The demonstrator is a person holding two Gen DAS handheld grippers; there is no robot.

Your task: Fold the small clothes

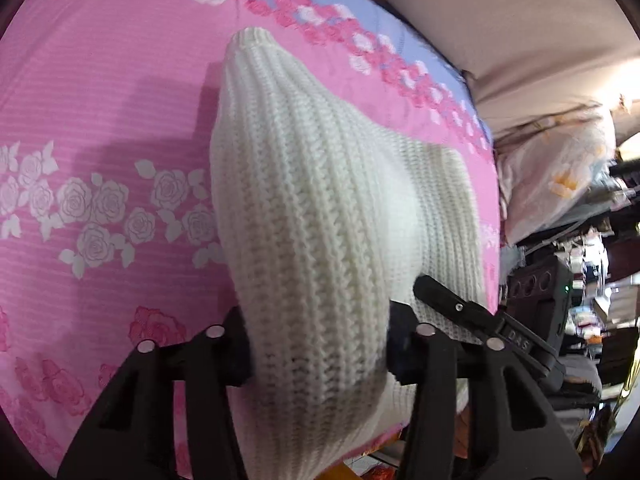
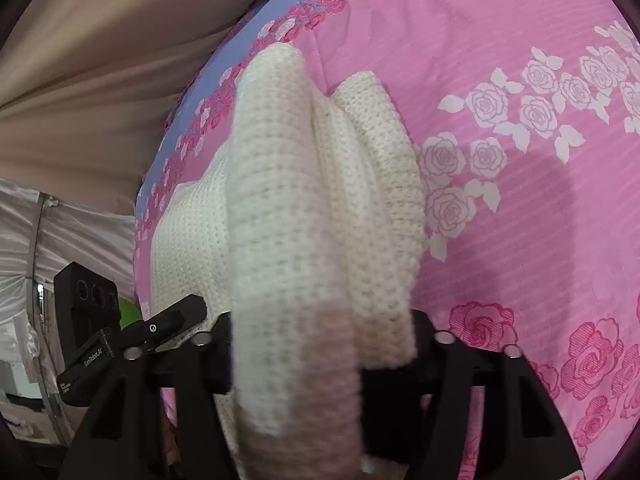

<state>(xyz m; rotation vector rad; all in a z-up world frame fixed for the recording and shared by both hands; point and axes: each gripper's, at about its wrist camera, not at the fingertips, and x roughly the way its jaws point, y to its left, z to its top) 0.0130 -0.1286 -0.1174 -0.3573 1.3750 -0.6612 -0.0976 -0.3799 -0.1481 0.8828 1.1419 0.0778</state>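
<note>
Looking along my left gripper [image 1: 320, 354], I see its two black fingers pinching a thick bunch of the white knit garment [image 1: 304, 208]. The ribbed cloth runs up and away from the jaws in a long hump, and its far end reaches toward the flowered border of the pink bedspread [image 1: 100, 92]. Off to the right, my right gripper [image 1: 452, 300] shows as a black bar against another part of the same knit. A pale pillow [image 1: 560, 164] lies past the bed's edge.

Looking along my right gripper [image 2: 320, 354], I find it clamped the same way on a gathered wad of the knit garment [image 2: 304, 200], which bulges in several rolled layers between the jaws and hangs over the pink bedspread [image 2: 520, 220]. My left gripper [image 2: 176, 320] shows at the left, touching the cloth's flatter part.

I judge this knit to be soft, bulky and a bit stretchy, light enough to lift but apt to sag and bunch. It will not slip easily. I would rather hold it at a hem or corner, one layer thick, than by these fat wads.
</note>
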